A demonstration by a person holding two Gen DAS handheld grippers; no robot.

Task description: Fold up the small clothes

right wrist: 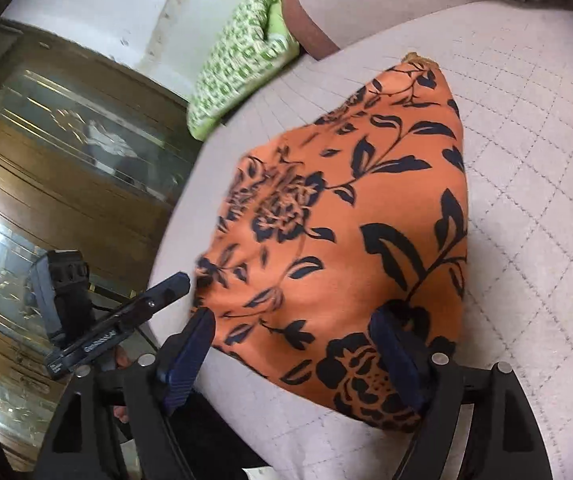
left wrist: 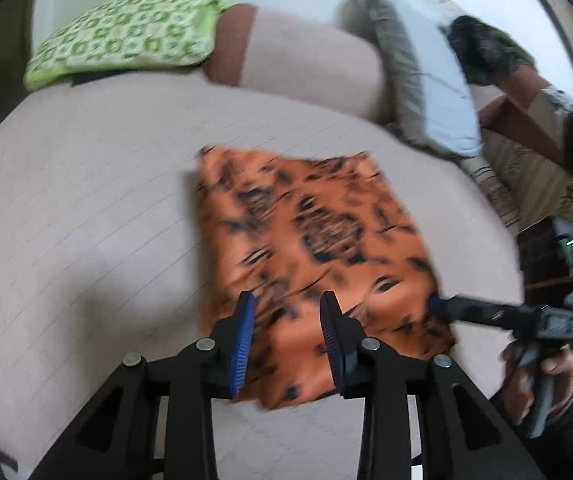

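Hovering both spread, empty grippers, left gripper (left wrist: 287,334) and right gripper (right wrist: 300,354), over the orange floral garment (right wrist: 350,216) lying mid-mattress (left wrist: 86,208), we judge it light, limp, best pinched at its near corners.

My left wrist camera close above the near edge of the bed (left wrist: 86,200), tilted down toward the pillows at the far edge, my right wrist camera nearer still, angled across from the other side, both sharing the orange floral cloth (left wrist: 314,248) and green pillow (right wrist: 238,68)
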